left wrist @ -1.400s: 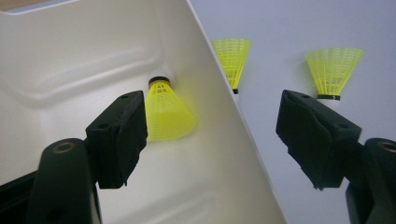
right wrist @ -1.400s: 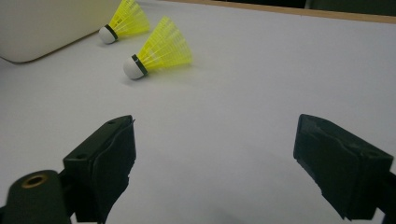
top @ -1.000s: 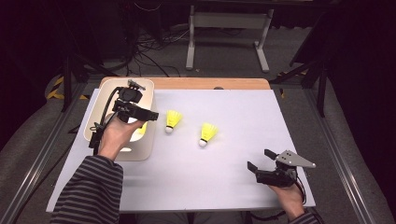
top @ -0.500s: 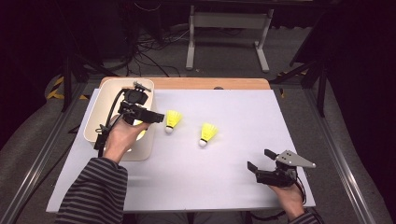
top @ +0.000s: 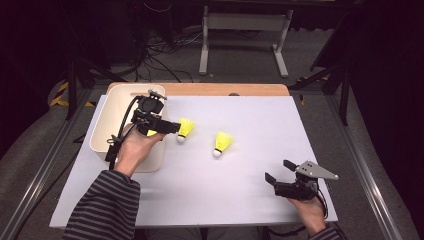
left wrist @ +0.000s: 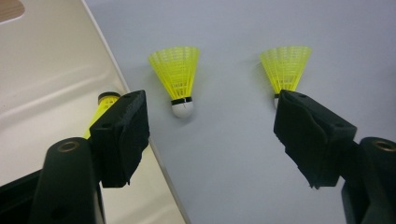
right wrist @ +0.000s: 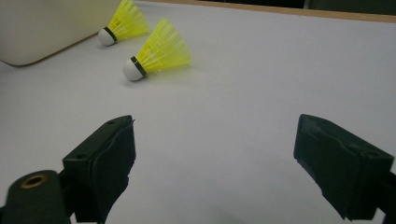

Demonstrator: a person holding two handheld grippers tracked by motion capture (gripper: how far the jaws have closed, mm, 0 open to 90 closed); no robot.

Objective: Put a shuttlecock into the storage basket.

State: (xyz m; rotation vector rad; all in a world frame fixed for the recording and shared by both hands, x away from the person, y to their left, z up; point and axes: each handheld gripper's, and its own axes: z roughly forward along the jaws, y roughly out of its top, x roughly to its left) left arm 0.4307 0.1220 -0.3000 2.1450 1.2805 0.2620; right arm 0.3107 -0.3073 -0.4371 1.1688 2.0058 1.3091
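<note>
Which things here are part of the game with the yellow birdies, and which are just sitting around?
Part of the job:
- near shuttlecock
- far shuttlecock
- shuttlecock in the bin
- white bin
- left gripper, open
- right gripper, open

Just lying about:
- metal stand
- floor cables

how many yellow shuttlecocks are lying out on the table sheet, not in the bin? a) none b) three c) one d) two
d: two lie on the grey sheet, one shuttlecock just past the open left gripper beside the white bin, the other shuttlecock nearer the middle; a third yellow one sits inside the bin.
</note>
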